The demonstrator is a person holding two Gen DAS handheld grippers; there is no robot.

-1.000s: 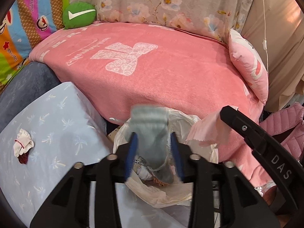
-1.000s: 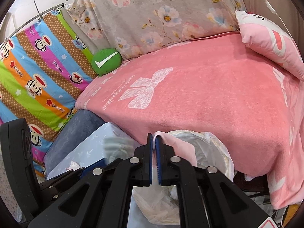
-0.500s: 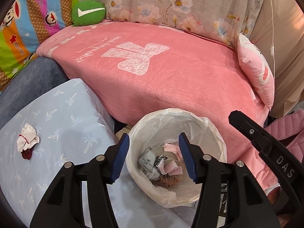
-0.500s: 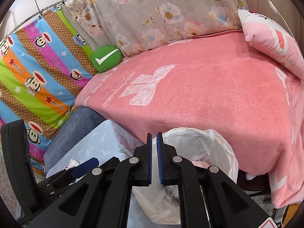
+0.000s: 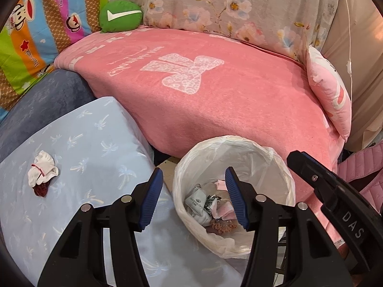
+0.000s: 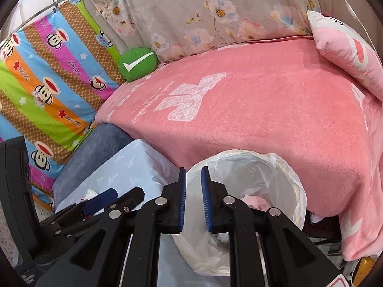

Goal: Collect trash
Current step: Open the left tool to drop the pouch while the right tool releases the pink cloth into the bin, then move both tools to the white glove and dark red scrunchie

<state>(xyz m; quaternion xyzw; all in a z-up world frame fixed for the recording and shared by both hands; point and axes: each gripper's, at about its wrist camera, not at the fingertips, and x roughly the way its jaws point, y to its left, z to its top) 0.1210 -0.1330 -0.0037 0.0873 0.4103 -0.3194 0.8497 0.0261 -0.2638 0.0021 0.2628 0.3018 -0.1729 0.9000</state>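
Above the lined bin (image 5: 275, 157): left gripper (image 5: 194, 198) held wide, empty; right gripper (image 6: 193, 199) narrow, opening, empty. Drop judged done; crumpled scrap (image 5: 42, 175) at nine o'clock to be fetched.

— What can you read from where you hold the tongs?

— On the black arm of your right tongs (image 5: 340, 205), seen from the left wrist, white capitals spell "DAS". The striped monkey-print cloth (image 6: 47, 79) carries "Paul Frank" in small script on its bands, repeated, and "Captain" beside some monkey heads.

— Anything on the bed?

— The pink blanket (image 5: 215, 100) has white lettering next to its bow figure, upside down to you and too blurred to spell out. The green round cushion (image 5: 119, 15) bears a white check mark, no words.

— And in the bin?

— A small grey packet (image 5: 197, 202) shows a printed line you cannot make out.
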